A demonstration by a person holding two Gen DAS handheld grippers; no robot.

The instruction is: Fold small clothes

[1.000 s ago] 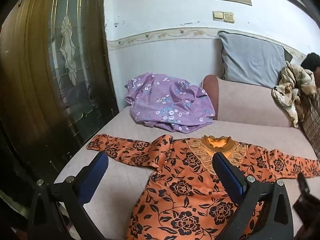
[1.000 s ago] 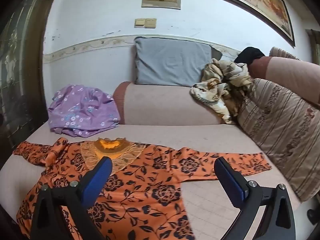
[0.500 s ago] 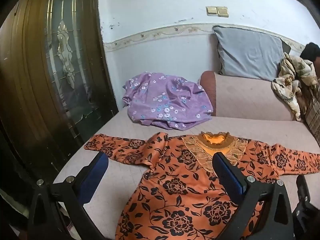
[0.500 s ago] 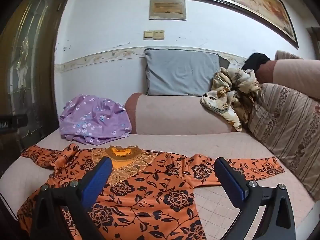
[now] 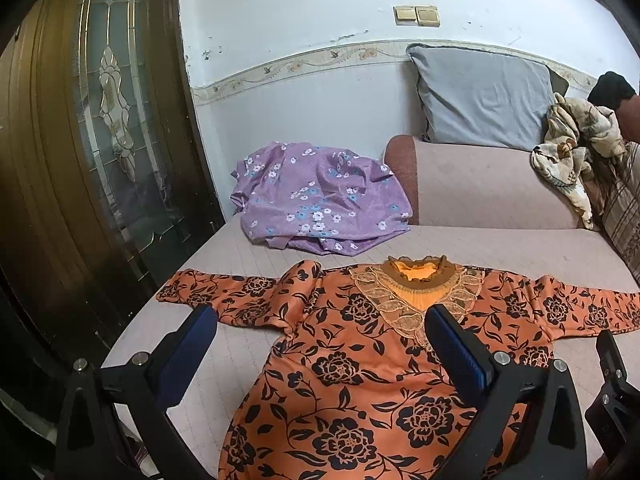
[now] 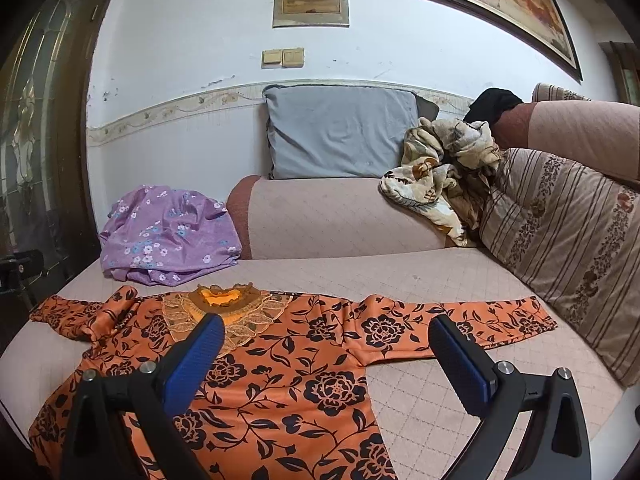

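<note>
Step in hand, as I judge it: the approach before the first fold. The orange top [image 5: 360, 360] lies face up and spread flat on the sofa seat [image 5: 248, 344], both sleeves out to the sides, collar toward 12 o'clock, hem toward me. No fold has been made yet.

Left gripper [image 5: 320, 344]: released, blue pads wide apart, holding nothing. It hangs above the top's left half; I cannot tell whether it touches the cloth. The left sleeve [image 5: 216, 296] runs out toward 9 o'clock and ends near the seat's edge beside the dark door [image 5: 80, 160].

Right gripper [image 6: 324, 356]: also released, empty, above the chest and right shoulder. The right sleeve [image 6: 460, 320] stretches toward 3 o'clock, its cuff just short of the striped cushion [image 6: 560, 240].

Next move, my reading: each gripper goes out to its own sleeve, pinches near the cuff, and brings it inward across the chest. The cloth looks thin and slippery, so a low pinch taking only the sleeve layer seems needed.

Other items at 11 to 12 o'clock: a purple flowered cloth [image 5: 316, 200], heaped and apart from the top, and a grey pillow [image 6: 340, 136].

Writing: none legible. The wall plaque [image 6: 311, 3] is too blurred to read. No brand marks seen on the grippers or the top.
</note>
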